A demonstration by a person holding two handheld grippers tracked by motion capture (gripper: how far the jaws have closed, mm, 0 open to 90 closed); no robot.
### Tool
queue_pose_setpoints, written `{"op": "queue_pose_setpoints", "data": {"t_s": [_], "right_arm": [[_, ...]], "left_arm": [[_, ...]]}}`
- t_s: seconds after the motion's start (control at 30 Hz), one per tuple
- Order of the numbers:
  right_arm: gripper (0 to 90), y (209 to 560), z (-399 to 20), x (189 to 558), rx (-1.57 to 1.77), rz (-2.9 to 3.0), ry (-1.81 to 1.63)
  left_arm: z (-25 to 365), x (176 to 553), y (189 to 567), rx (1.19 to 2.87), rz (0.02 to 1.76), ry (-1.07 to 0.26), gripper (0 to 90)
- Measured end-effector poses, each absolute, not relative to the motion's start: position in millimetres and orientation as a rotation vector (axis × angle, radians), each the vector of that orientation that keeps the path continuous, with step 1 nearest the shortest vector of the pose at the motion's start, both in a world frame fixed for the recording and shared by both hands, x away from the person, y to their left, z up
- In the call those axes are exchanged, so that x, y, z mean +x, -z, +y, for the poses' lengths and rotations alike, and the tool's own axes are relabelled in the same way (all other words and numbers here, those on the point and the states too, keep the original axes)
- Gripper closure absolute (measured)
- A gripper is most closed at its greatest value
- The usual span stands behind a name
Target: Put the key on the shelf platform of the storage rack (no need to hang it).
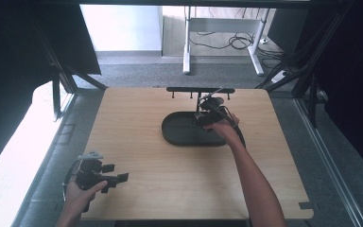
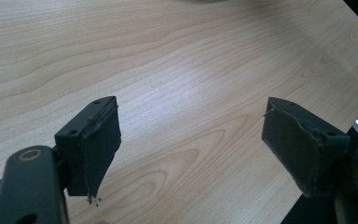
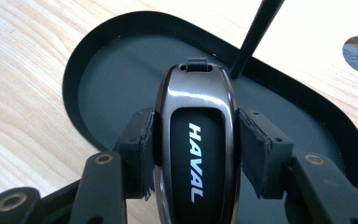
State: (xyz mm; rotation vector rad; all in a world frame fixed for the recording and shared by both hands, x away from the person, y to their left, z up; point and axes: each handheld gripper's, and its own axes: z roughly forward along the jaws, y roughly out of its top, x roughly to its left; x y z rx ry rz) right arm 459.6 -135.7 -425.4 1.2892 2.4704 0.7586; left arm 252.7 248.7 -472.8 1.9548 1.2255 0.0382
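Key fob (image 3: 196,154) sits pinched between my right jaws, a dark glossy case with white "HAVAL" lettering running along its face and a small loop slot at its far end. My right gripper (image 3: 196,154) presses one pad against each of its long sides, and the fob points away from me, out over the tray. In the high view my right gripper (image 1: 207,117) hangs above the right part of the black oval tray (image 1: 179,132), which lies on the wooden table (image 1: 146,113) a little right of centre and toward the far edge. Just beyond the tray stands a thin black rack (image 1: 200,90) with small pegs hanging from its bar; its upright rod (image 3: 256,35) rises from the far rim of the tray in the right gripper view. I cannot tell whether the fob touches the tray floor.

My left gripper (image 1: 118,178) rests at the near left corner of the table, well apart from the tray. Its jaws stand spread wide with bare wood grain (image 2: 182,107) between the two pads (image 2: 98,149).
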Motion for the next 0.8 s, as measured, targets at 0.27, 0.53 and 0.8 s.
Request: {"op": "queue_pose_setpoints", "data": {"t_s": [0.27,0.53,0.8], "right_arm": [[49.8,438.6,-134.5,466.2,1.303,2.456,-0.754],[49.8,459.4,-132.4,469.3,1.314,2.458,-0.708],[49.8,469.2,-131.7,473.3,1.316,2.452,-0.696]], "left_arm": [[248.9,252.9,473.3,1.957,1.228,-0.038,19.7],[247.9,253.0,473.9,1.961,1.227,-0.035,19.7],[247.8,253.1,474.0,1.962,1.226,-0.034,19.7]]}}
